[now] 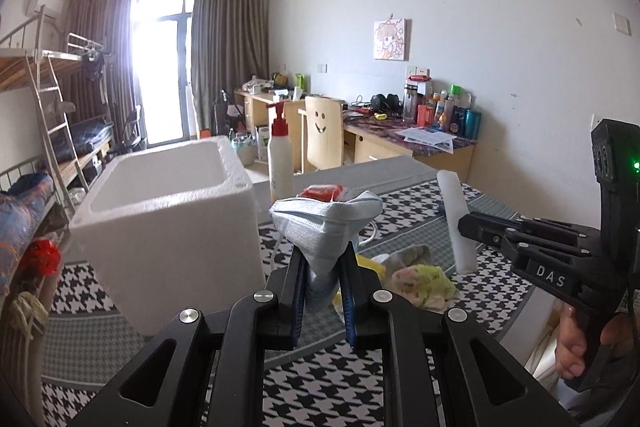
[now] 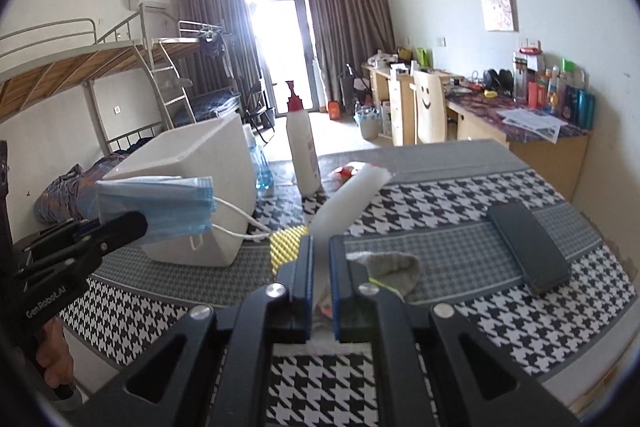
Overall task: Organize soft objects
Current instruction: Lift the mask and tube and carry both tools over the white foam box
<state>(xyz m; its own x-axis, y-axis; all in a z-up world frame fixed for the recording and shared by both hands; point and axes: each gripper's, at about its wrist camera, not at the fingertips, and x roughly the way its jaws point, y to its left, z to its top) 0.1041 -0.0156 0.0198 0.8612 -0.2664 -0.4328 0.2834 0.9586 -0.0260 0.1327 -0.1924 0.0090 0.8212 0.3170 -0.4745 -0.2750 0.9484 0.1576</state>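
The left gripper (image 1: 324, 267) is clenched on a blue face mask (image 1: 326, 227), which bulges up out of the narrow gap between the two fingers; in the right wrist view the same mask (image 2: 156, 207) hangs clear above the table, its white ear loops (image 2: 236, 223) trailing toward 3 o'clock. The right gripper (image 2: 320, 259) is clenched on a white foam roll (image 2: 348, 199), which leans away toward 1 o'clock; from the left wrist view this roll (image 1: 456, 223) stands nearly upright at the fingertips, at 3 o'clock from the mask. A hand (image 1: 580, 347) holds the right gripper's handle. Under both grippers lies a houndstooth tablecloth (image 2: 500, 315). Just beyond the left fingers, at about 4 o'clock, a small heap of soft things rests on the cloth: a floral cloth (image 1: 424, 283) and a grey sock (image 2: 396, 267). At 10 o'clock from the mask stands an open white foam box (image 1: 168, 215), and at 12 o'clock a white pump bottle (image 1: 280, 155) with a red top. A dark case (image 2: 528, 247) lies flat at 2 o'clock from the right fingers.
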